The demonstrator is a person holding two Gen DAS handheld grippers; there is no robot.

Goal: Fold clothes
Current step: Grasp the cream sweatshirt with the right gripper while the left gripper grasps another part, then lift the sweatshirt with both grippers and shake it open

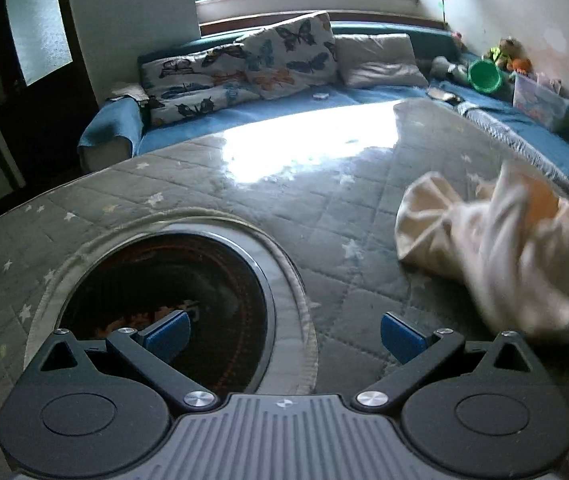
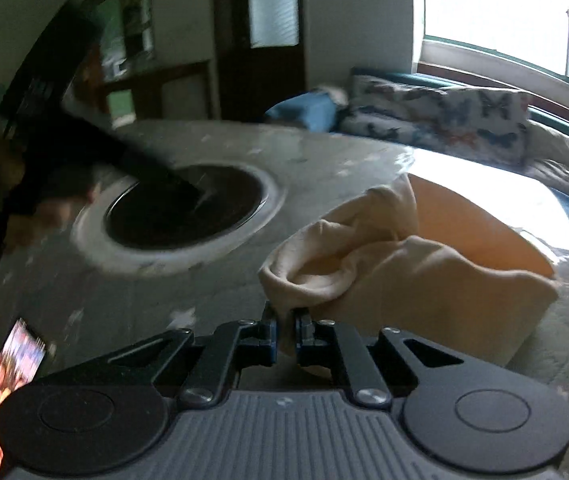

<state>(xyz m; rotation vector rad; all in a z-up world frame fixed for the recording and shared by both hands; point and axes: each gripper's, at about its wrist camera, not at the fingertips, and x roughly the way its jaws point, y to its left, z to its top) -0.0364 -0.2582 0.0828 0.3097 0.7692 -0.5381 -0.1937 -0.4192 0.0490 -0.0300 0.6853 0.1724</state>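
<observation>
A cream-coloured garment (image 1: pixel 488 248) lies bunched on the grey quilted table cover (image 1: pixel 244 200) at the right of the left wrist view, blurred by motion. My left gripper (image 1: pixel 284 332) is open and empty, its blue pads (image 1: pixel 168 332) hovering over the table beside the round dark heater opening. In the right wrist view my right gripper (image 2: pixel 286 334) is shut on a fold of the cream garment (image 2: pixel 404 272), which bulges up in front of it with an orange inner side showing.
A round dark heater opening (image 1: pixel 164 304) sits in the table; it also shows in the right wrist view (image 2: pixel 188 204). A blue sofa (image 1: pixel 284 108) with butterfly pillows (image 1: pixel 244 68) runs behind. A green bowl (image 1: pixel 484 74) and toys lie at right. A lit phone (image 2: pixel 8 384) lies at the left table edge.
</observation>
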